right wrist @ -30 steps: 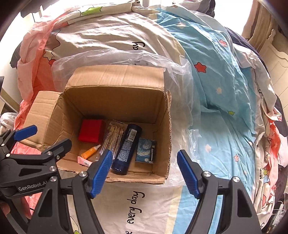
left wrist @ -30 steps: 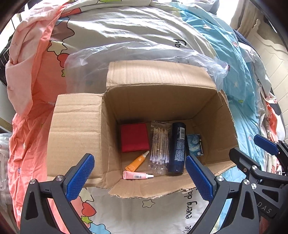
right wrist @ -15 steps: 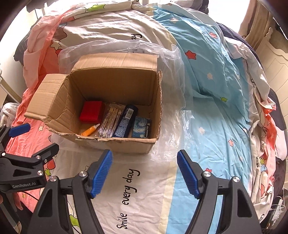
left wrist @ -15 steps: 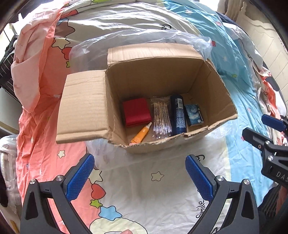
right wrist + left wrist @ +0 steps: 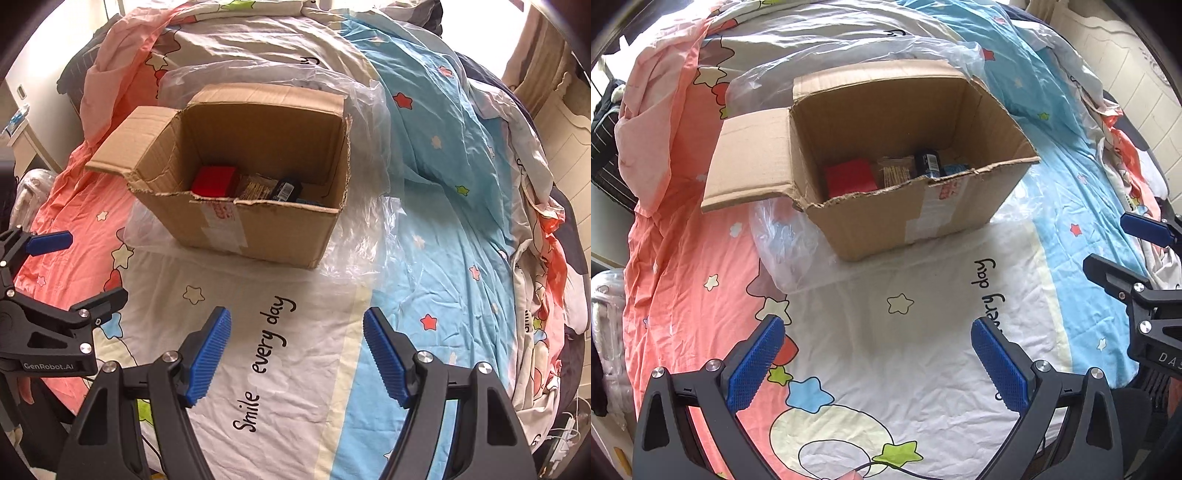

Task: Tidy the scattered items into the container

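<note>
**Both grippers free, box already filled**

Now, from the left wrist view, I see the left gripper (image 5: pixel 877 363) with its fingers (image 5: pixel 755 363) spread wide and nothing between them. It hangs over the printed bed sheet (image 5: pixel 894 354). The cardboard box (image 5: pixel 908 218) stands beyond the fingers, well apart from them, on a clear plastic bag (image 5: pixel 790 240). Over its torn front edge I can see a red box (image 5: pixel 851 179), a packet of cotton swabs (image 5: pixel 894 171) and the top of a dark bottle (image 5: pixel 928 162). I see no loose item on the sheet between the fingers and the box.

From the right wrist view, the right gripper (image 5: pixel 297 354) is also released and empty, its fingers (image 5: pixel 208 356) wide apart over the words "Smile every day" (image 5: pixel 266 362). The box (image 5: pixel 258 229) is ahead and a little to the left, far from the fingertips. The left gripper (image 5: pixel 66 280) shows at the left edge.

I judge that the collecting is nearly or fully done. To do this step well, I would look slowly over the bed for anything left among the folds, keep both fingers open, and stay away from the box flap (image 5: pixel 129 138) and the plastic bag, so that nothing is pulled or tipped.
</note>
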`<state>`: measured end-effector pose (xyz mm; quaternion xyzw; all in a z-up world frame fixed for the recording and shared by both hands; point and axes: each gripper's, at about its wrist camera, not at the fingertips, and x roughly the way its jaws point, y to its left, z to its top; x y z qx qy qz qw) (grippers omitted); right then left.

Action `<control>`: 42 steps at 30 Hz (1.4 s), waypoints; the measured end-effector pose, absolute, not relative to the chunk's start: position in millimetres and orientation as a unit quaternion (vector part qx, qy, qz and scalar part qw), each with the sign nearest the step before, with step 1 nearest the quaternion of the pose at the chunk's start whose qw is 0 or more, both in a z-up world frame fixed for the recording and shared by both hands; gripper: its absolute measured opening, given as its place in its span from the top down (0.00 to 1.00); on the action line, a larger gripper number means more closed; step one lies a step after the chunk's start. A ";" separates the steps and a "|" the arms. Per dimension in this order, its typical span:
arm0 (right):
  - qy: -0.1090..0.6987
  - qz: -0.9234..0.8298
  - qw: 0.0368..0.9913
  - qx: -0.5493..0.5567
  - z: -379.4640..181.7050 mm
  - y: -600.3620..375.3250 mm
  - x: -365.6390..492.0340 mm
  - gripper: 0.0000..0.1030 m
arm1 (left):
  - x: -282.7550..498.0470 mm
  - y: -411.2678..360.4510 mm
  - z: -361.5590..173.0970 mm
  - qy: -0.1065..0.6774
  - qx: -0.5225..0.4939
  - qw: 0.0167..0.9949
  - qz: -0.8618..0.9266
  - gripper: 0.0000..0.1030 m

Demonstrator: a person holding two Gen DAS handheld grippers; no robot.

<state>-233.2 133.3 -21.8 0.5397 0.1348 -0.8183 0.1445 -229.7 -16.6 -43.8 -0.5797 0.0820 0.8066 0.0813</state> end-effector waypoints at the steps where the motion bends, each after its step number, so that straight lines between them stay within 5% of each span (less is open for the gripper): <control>1: 0.141 -0.816 0.147 0.541 -23.7 133.0 -227.7 0.32 | -224.8 -14.9 -43.7 0.085 -0.579 0.086 0.806 0.00; 18: 0.181 -0.794 0.154 0.559 -51.1 141.9 -151.2 0.32 | -148.2 -4.6 -77.2 0.098 -0.608 0.128 0.778 0.00; 42: 0.078 -0.785 0.121 0.603 -88.5 158.5 -78.6 0.32 | -62.3 5.7 -127.2 0.085 -0.611 0.120 0.778 0.00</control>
